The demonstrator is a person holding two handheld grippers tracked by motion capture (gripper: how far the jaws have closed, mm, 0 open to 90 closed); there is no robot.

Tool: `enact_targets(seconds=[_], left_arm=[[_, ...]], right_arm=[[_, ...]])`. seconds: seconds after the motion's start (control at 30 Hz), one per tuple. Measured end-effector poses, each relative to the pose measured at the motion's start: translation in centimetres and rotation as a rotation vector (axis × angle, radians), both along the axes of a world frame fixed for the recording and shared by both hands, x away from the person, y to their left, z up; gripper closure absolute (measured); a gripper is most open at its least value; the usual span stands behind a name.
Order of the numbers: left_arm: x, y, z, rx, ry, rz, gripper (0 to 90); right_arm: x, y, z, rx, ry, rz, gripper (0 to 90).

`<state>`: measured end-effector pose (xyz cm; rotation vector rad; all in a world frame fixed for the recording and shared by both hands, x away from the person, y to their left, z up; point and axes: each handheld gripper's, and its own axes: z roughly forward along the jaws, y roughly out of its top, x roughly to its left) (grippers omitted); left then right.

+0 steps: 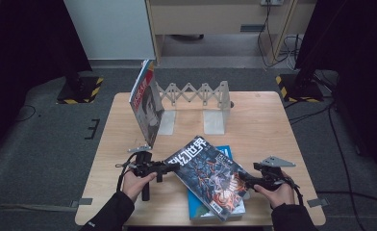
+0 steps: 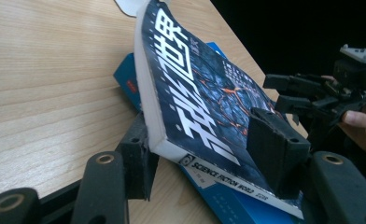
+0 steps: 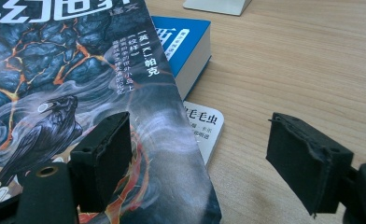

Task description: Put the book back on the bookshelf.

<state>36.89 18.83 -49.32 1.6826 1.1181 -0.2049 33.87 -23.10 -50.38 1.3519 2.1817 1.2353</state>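
A dark science-fiction magazine (image 1: 208, 173) (image 2: 204, 88) (image 3: 55, 84) lies tilted on a blue book (image 1: 223, 152) (image 2: 125, 74) (image 3: 181, 37) near the table's front edge. My left gripper (image 1: 173, 167) (image 2: 207, 154) is at its left corner. The jaws stand apart around that corner, one pad under the white spine edge and the other over the cover. My right gripper (image 1: 244, 179) (image 3: 202, 161) is at the magazine's right side, wide apart. One of its pads is over the cover, the other over bare table.
An expanding white book rack (image 1: 196, 94) stands at the back of the wooden table (image 1: 263, 125), with another magazine (image 1: 145, 103) upright against its left end. A small white booklet (image 3: 202, 126) pokes out from under the pile. Cables and stands sit on the floor around.
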Motion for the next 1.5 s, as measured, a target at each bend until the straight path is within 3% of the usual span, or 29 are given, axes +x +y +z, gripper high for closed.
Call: enact_targets(seconds=[0.23, 0.43, 0.53, 0.67, 0.77, 1.1, 1.37, 1.5], left_arm=[[0.8, -0.4, -0.2, -0.016, 0.07, 0.007, 50.0], [1.5, -1.3, -0.3, 0.021, 0.071, 0.012, 49.3], [1.8, -1.3, -0.5, 0.037, 0.091, 0.024, 54.3], [1.9, -1.3, -0.6, 0.022, 0.115, 0.03, 58.2], [1.8, -1.3, -0.1, 0.0, 0.111, 0.034, 62.7], [1.8, -1.6, 2.5, -0.02, 0.125, 0.06, 69.7], [2.0, -1.3, 4.3, -0.039, 0.122, 0.084, 73.1], [2.2, -1.0, 5.0, -0.066, 0.128, 0.1, 75.2]], right_arm=[[0.0, -0.1, 0.0, 0.005, 0.003, 0.001, 22.8], [0.0, -0.1, 0.0, 0.004, 0.009, 0.002, 22.8], [0.0, -0.2, 0.0, 0.006, 0.01, 0.004, 22.7], [0.0, -0.2, 0.0, 0.007, 0.01, 0.004, 22.7], [0.1, -0.2, 0.0, 0.01, 0.01, 0.004, 22.6], [0.3, -0.9, 0.0, 0.025, 0.02, -0.012, 23.2], [0.7, -2.6, -0.1, -0.007, 0.01, -0.088, 21.7], [1.0, -3.6, -0.5, -0.054, 0.022, -0.124, 19.6]])
